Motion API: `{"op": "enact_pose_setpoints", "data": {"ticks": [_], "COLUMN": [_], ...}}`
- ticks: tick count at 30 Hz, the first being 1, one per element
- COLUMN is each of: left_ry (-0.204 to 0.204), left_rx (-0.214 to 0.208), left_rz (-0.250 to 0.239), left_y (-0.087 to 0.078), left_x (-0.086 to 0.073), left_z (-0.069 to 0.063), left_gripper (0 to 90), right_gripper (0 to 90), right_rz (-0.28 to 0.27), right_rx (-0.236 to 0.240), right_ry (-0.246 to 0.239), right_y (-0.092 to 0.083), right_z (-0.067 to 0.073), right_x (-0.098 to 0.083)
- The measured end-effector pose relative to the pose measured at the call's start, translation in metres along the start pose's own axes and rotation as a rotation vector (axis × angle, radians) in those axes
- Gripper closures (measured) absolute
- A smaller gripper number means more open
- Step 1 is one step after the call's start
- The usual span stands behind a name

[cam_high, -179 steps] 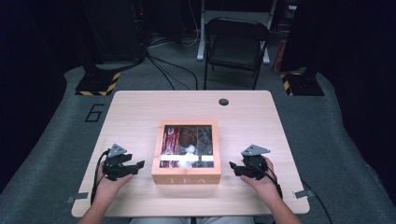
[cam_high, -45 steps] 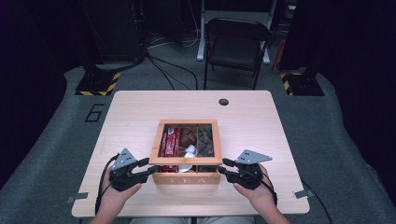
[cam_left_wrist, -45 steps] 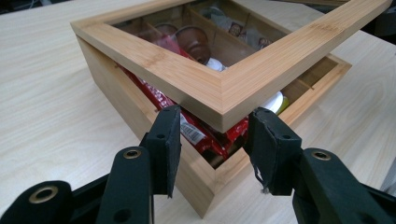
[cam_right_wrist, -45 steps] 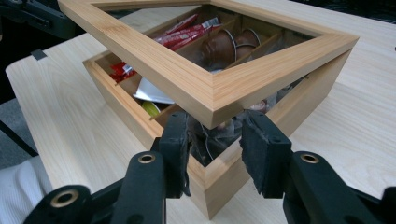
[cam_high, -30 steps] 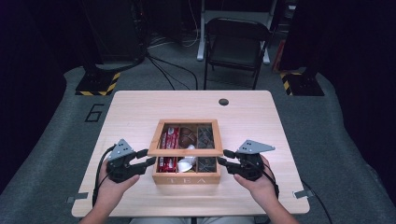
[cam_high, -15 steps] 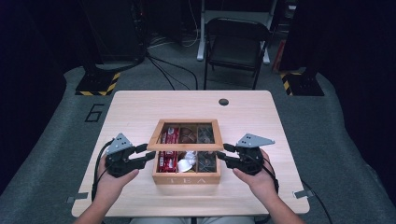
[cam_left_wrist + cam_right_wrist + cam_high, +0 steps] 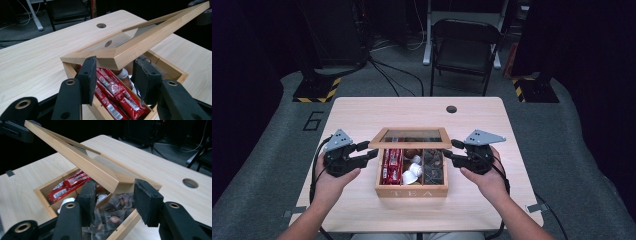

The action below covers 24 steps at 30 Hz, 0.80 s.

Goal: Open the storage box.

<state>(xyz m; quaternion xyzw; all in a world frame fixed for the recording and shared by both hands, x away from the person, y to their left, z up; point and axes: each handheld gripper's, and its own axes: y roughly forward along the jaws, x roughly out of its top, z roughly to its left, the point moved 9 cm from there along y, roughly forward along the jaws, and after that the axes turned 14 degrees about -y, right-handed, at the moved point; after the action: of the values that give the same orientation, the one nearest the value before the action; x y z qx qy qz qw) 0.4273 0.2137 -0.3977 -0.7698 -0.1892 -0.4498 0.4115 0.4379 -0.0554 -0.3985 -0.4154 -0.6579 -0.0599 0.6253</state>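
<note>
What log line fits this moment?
lid: part-raised | left gripper: lid corner between jaws | right gripper: jaws just opening, lid corner between

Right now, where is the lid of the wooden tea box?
In the high view the lid is tilted up over the tea box at the table's middle, its front corners between the left gripper and the right gripper.

I see the lid (image 7: 410,137) lifted higher off the tea box (image 7: 412,189) than before, both grippers raised, the right gripper (image 7: 451,149) having just widened its jaws.
</note>
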Motion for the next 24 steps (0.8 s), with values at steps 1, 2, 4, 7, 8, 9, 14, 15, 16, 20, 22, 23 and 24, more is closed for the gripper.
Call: {"op": "enact_pose_setpoints", "data": {"ticks": [1, 2, 4, 7, 8, 9, 14, 15, 16, 20, 22, 23, 24], "left_ry": [-0.005, -0.009, -0.011, -0.01, -0.008, -0.008, -0.011, -0.01, -0.011, -0.007, -0.011, -0.013, -0.013], "left_rx": [0.0, -0.002, -0.003, -0.002, -0.002, -0.002, -0.001, -0.001, 0.001, -0.003, -0.008, -0.006, -0.006], "left_rz": [-0.006, -0.005, -0.003, -0.003, -0.008, -0.008, -0.01, -0.011, -0.009, -0.027, -0.035, -0.035, -0.035], "left_y": [0.001, 0.001, 0.001, 0.001, 0.002, 0.002, 0.003, 0.003, 0.003, 0.005, 0.007, 0.008, 0.008], "left_x": [0.002, 0.004, 0.007, 0.01, 0.013, 0.013, 0.019, 0.021, 0.022, 0.027, 0.029, 0.029, 0.029], "left_z": [0.0, 0.0, 0.001, 0.002, 0.002, 0.002, 0.003, 0.004, 0.004, 0.006, 0.008, 0.009, 0.009], "left_gripper": [55.0, 55.0, 55.0, 55.1, 55.1, 55.1, 55.0, 55.0, 55.1, 55.0, 54.9, 54.8, 54.8], "right_gripper": [52.8, 52.8, 52.8, 52.8, 52.9, 52.9, 53.9, 53.7, 53.6, 54.3, 54.6, 54.7, 54.7], "right_rz": [-0.001, 0.004, 0.013, 0.018, 0.026, 0.029, 0.04, 0.041, 0.037, 0.028, 0.023, 0.024, 0.024], "right_rx": [0.002, -0.011, -0.016, -0.026, -0.034, -0.037, -0.061, -0.063, -0.065, -0.069, -0.072, -0.076, -0.076], "right_ry": [-0.014, -0.016, -0.031, -0.043, -0.048, -0.056, -0.049, -0.048, -0.047, -0.045, -0.049, -0.045, -0.045], "right_y": [0.001, 0.002, 0.005, 0.008, 0.011, 0.012, 0.02, 0.021, 0.022, 0.023, 0.023, 0.024, 0.024], "right_z": [-0.001, -0.003, -0.006, -0.009, -0.012, -0.014, -0.02, -0.02, -0.022, -0.025, -0.027, -0.028, -0.028], "right_x": [0.001, 0.002, 0.003, 0.005, 0.006, 0.007, 0.009, 0.009, 0.009, 0.013, 0.015, 0.016, 0.016]}}
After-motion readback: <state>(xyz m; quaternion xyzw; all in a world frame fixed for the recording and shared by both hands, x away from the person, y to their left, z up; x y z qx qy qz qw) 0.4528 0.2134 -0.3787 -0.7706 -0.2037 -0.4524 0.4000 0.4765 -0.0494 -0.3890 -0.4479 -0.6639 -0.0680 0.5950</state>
